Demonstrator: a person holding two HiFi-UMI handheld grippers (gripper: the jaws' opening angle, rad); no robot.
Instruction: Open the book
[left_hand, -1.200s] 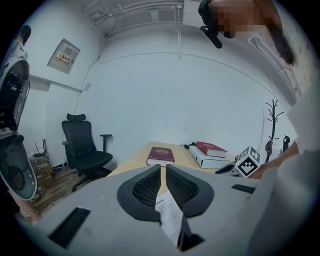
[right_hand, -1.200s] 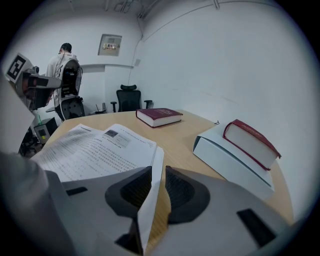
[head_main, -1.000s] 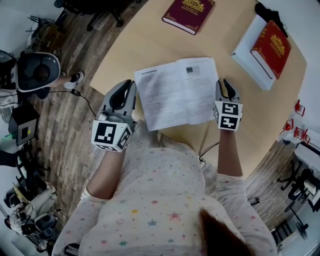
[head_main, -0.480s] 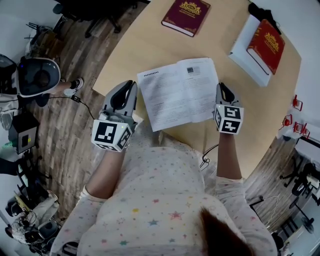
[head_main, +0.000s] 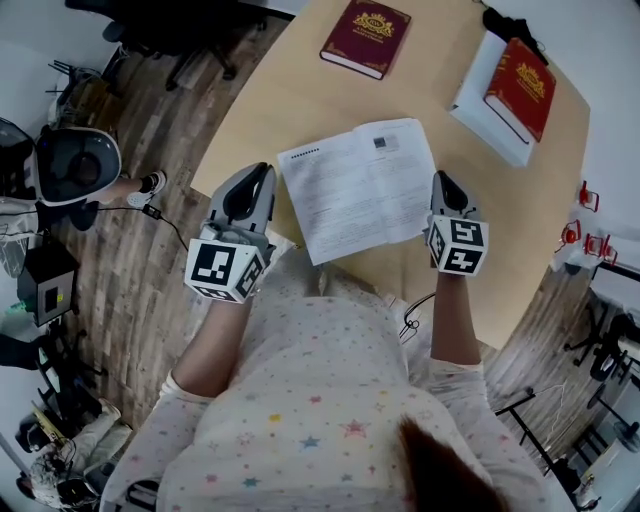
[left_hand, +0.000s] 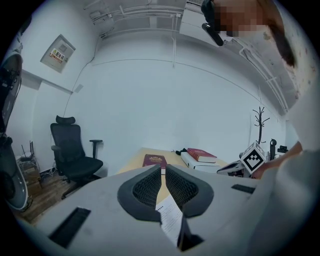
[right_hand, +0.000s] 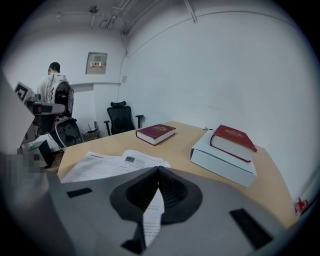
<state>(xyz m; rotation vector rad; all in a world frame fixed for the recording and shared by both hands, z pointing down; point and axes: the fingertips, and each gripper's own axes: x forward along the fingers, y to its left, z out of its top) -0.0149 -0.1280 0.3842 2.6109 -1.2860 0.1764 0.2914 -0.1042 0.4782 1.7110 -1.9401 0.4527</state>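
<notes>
At the open book's (head_main: 360, 185) two side edges, both tongs are clamped shut on paper. The left gripper (head_main: 262, 172) pinches the left page and the right gripper (head_main: 440, 178) pinches the right one. It's spread out on the table (head_main: 290, 90). Beyond the open book sits a dark red book (head_main: 366, 37), and to its far right there's a red book (head_main: 520, 73) on a white box (head_main: 478, 95).

Head view looks steeply down on the counter (head_main: 300, 110); left and right gripper views skim low across it, all seemingly sharing the maroon book (head_main: 365, 38).
</notes>
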